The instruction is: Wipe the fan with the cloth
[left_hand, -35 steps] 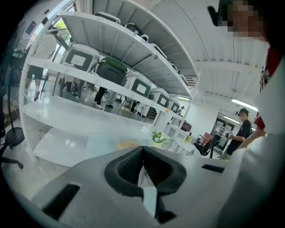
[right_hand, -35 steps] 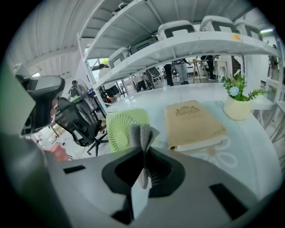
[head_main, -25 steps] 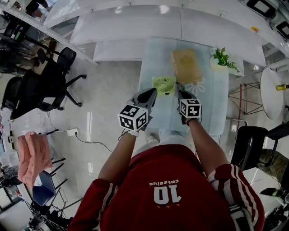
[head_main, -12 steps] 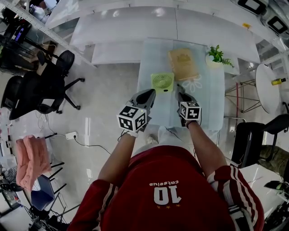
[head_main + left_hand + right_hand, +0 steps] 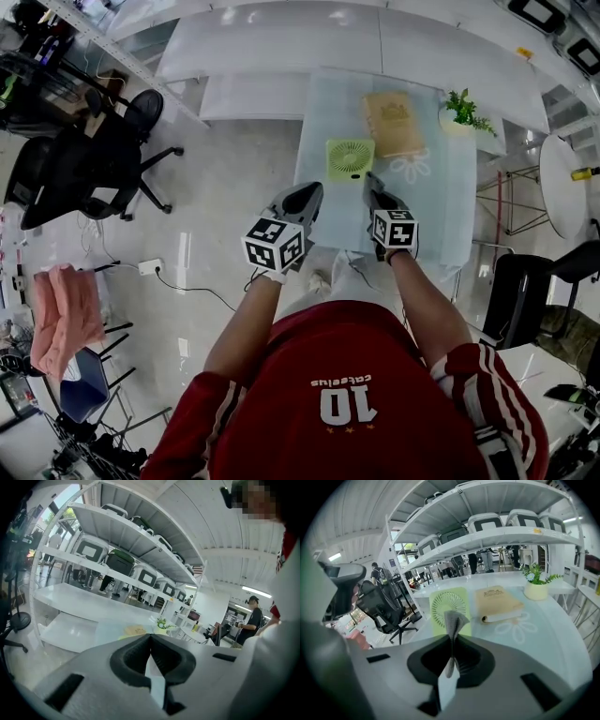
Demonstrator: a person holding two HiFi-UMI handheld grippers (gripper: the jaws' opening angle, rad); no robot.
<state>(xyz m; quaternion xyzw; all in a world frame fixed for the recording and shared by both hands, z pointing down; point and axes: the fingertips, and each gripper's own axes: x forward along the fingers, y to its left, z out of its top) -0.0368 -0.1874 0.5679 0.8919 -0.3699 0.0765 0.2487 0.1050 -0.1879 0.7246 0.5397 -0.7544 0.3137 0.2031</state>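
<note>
Shift: since a second back your head view has swung, so the fan sits higher in frame; both grippers keep their spot.
Left hand-held gripper: clenched on nothing, short of the tabletop.
Fan: flat, grille up, near the tabletop's front edge, just ahead of both grippers.
Right hand-held gripper: grasping the cloth, which stands up from the jaws.
Step, as judged: reach in. Lay the cloth flat on the grille, brace the fan with your left, sweep lightly.
Count: one fan, one cloth, one book, one potted plant, two grippers.
</note>
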